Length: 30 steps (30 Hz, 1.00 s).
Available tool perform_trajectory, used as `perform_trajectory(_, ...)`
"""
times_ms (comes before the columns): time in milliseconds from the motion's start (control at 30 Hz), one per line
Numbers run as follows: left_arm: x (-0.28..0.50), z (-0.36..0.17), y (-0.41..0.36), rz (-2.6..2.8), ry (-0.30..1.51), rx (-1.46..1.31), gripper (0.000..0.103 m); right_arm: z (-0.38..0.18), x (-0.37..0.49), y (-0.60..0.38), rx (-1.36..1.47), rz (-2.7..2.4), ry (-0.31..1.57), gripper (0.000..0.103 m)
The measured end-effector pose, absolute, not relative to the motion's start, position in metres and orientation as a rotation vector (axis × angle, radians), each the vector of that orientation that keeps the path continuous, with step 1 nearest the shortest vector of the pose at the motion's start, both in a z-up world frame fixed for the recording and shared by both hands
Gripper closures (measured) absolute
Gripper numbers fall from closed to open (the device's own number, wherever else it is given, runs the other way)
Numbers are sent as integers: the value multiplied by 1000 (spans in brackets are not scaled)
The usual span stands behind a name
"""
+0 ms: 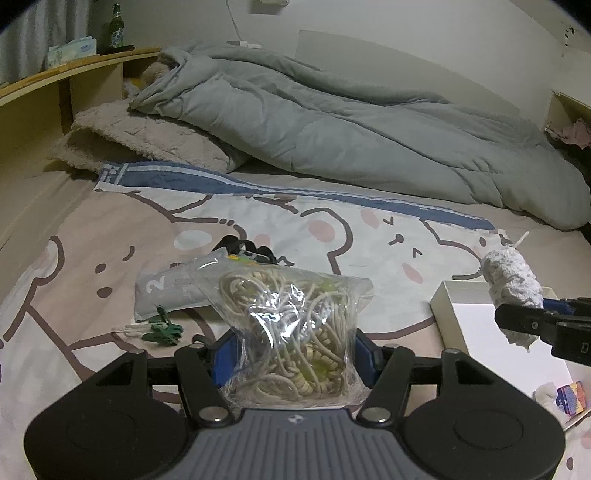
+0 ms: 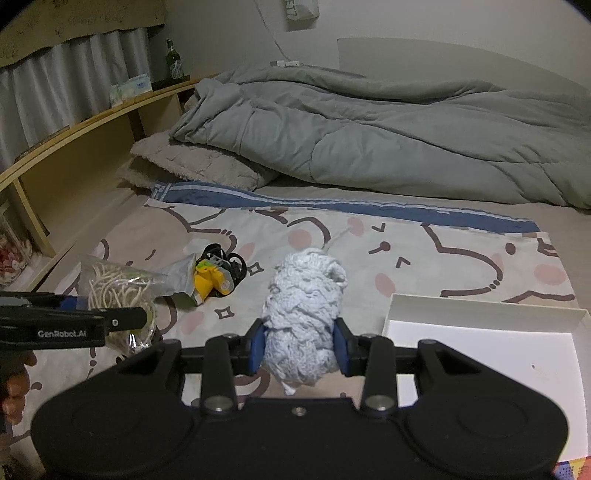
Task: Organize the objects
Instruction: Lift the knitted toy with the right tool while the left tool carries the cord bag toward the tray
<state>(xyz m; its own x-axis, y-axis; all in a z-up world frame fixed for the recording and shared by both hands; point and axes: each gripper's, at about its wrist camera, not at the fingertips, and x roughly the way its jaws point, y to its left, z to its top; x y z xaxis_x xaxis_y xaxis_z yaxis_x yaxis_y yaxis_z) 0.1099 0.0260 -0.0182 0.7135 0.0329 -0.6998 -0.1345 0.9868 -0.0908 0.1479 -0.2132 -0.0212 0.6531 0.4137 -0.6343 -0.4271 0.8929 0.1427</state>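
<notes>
Clothespins (image 1: pixel 162 328), two green ones, lie left of the white box (image 2: pixel 480 325), along with one yellow toy (image 2: pixel 212 282). Left gripper (image 1: pixel 295 354) pinches one bag of cords (image 1: pixel 291 332), right gripper (image 2: pixel 300 347) squeezes one white yarn bundle (image 2: pixel 304 314), both beside the box.

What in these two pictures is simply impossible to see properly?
- White open cardboard box: its near side is hidden by the right tool in the right wrist view.
- Yellow and black toy: in the left wrist view, mostly hidden behind the clear plastic bag of cream cords.
- Green glass bottle: label too small in both views.
</notes>
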Motion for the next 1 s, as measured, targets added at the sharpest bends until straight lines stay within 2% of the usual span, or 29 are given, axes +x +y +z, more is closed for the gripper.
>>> perform_trajectory(1000,128,-11,-83,-61,765,-151,40,-8,133,-346,-4,282,660,64)
